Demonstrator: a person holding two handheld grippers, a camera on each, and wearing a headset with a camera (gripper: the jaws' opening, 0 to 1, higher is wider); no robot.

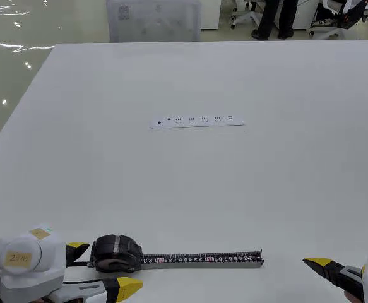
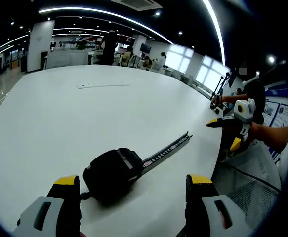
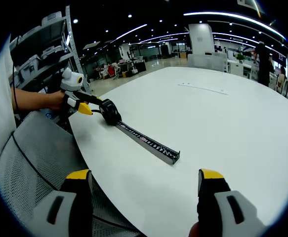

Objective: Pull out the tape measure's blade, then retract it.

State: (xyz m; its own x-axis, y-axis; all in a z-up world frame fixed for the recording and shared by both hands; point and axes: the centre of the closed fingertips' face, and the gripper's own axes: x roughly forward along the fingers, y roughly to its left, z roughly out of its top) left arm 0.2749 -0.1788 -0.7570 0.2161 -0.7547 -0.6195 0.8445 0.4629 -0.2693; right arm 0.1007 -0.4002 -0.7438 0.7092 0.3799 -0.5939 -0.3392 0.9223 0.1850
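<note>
Tape measure (image 1: 115, 252) is seen lying at the near left of the white worktop (image 1: 190, 183), close to the near edge. Blade (image 1: 202, 258) is pulled out to the right, flat on the worktop, markings up. Left gripper (image 2: 133, 179) is held wide open, with the black case sitting partly between its yellow-tipped jaws; a gap is seen on both sides and nothing is clamped. Right gripper (image 3: 144, 174) is likewise wide open and empty, at the near right, well apart from the blade's free end. A white power strip (image 1: 196, 120) is laid flat further back, mid-worktop
</note>
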